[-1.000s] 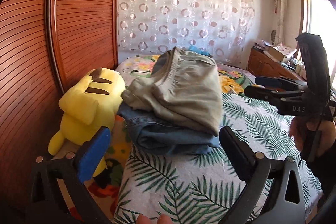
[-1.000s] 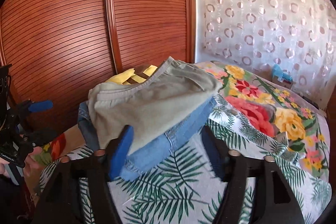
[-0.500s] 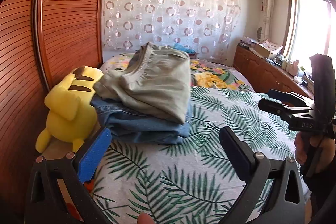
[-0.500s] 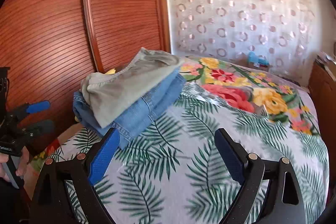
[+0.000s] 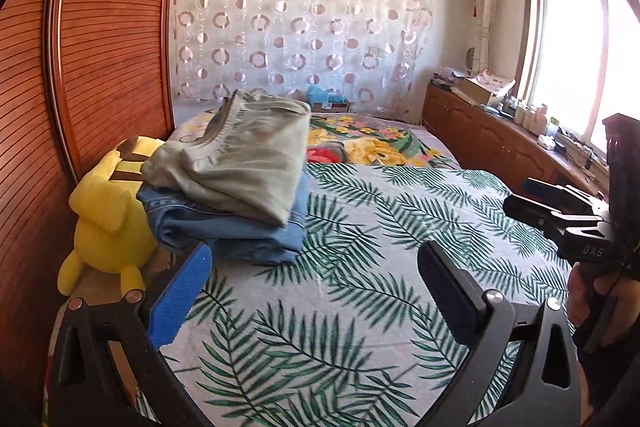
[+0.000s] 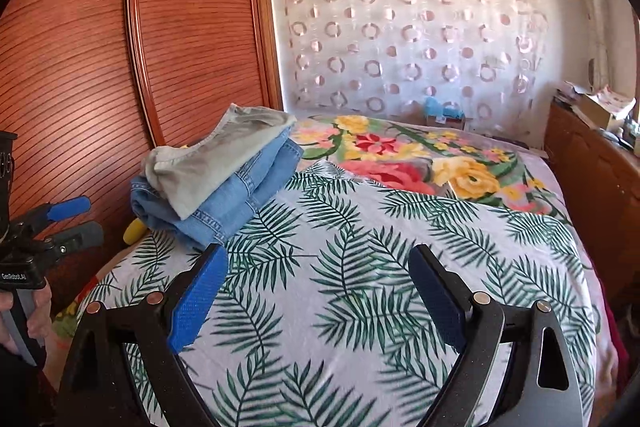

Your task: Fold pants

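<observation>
Wardrobe [image 5: 100,75]: slatted red-brown sliding doors along the left edge of the bed.
Plush toy [image 5: 104,211]: yellow, wedged between wardrobe and bedding, touching the left side of the stack.
Grey-green pants [image 5: 244,159]: folded, elastic waistband facing the wardrobe side, resting on top of the stack near the bed's left edge; seen from the right wrist at [image 6: 212,159].
Blue jeans [image 5: 228,231]: folded beneath, thick layered edge showing; in the right view [image 6: 236,195], bottom of the stack.
Left gripper [image 5: 316,287]: jaws spread wide, holding nothing, hanging above the leaf-print sheet, just short of the stack; also visible at the left margin of the right wrist view.
Leaf-print sheet [image 5: 380,227]: bare across the near half of the bed; no unfolded garment visible on it.
Floral blanket [image 6: 420,163]: spread over the far half, beyond the stack.
Right gripper [image 6: 316,291]: jaws likewise wide apart and empty, above the sheet, well apart from the stack; seen side-on at the right edge of the left view.
Sideboard [image 5: 500,143]: cluttered wooden cabinet under the window, far right.
Step in hand: apparently between garments, or finished, with both pairs folded and stacked.
Next move: likely locating another pair outside these views, or backing off; no grip needed on the stack itself.
</observation>
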The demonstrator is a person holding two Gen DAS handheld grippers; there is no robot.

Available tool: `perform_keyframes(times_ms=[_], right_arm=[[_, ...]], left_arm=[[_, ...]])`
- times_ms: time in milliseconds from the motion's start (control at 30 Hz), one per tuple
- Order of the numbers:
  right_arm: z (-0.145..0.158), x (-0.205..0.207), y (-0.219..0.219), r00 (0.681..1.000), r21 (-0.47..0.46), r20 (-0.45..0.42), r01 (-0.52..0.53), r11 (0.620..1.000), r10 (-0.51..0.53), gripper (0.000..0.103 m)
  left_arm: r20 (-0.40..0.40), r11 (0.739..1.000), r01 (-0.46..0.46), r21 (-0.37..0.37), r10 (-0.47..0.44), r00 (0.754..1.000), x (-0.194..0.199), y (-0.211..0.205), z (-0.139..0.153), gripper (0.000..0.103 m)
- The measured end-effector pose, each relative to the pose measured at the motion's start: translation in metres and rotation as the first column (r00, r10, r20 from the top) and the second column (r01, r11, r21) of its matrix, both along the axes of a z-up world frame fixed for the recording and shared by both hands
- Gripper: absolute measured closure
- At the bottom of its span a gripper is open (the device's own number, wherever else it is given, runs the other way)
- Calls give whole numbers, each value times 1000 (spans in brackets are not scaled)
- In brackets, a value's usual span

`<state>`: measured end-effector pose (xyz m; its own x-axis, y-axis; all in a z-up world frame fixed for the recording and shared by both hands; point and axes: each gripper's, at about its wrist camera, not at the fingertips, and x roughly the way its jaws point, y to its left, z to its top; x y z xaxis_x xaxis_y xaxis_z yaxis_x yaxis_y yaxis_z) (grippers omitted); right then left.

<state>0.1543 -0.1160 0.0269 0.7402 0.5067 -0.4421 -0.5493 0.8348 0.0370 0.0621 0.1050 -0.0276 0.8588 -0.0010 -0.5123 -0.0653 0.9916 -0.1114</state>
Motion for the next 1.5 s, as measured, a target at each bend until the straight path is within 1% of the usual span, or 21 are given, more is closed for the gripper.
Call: perform_keyframes(times_ms=[300,433,733,933,1200,1367,1500], right_arm=[[0,-40,-28,998,25,8,66,997,-67,11],[-3,-60,-38,991,17,14,135,991,-135,11],[-7,-84,-52,977,10,12,214,977,-214,11],[1,-90,-56,970,40,18,241,970,-242,11],[18,-119,-56,961,82,75,261,962,-267,11],[27,-136,-61,955,105,115,262,959,-274,11],[25,-144,-61,953,114,135,259,959,-273,11]], left_arm=[[-7,998,52,24,-51,999,-2,-35,3,0],[-10,997,74,27,-74,997,0,-52,2,0],[-11,993,105,49,-104,995,4,-80,3,0],[15,991,114,70,-116,993,-4,-91,16,0],[70,990,113,89,-120,990,-18,-96,46,0],[108,991,103,84,-112,988,-28,-94,63,0],[125,992,89,85,-99,987,-33,-92,70,0]])
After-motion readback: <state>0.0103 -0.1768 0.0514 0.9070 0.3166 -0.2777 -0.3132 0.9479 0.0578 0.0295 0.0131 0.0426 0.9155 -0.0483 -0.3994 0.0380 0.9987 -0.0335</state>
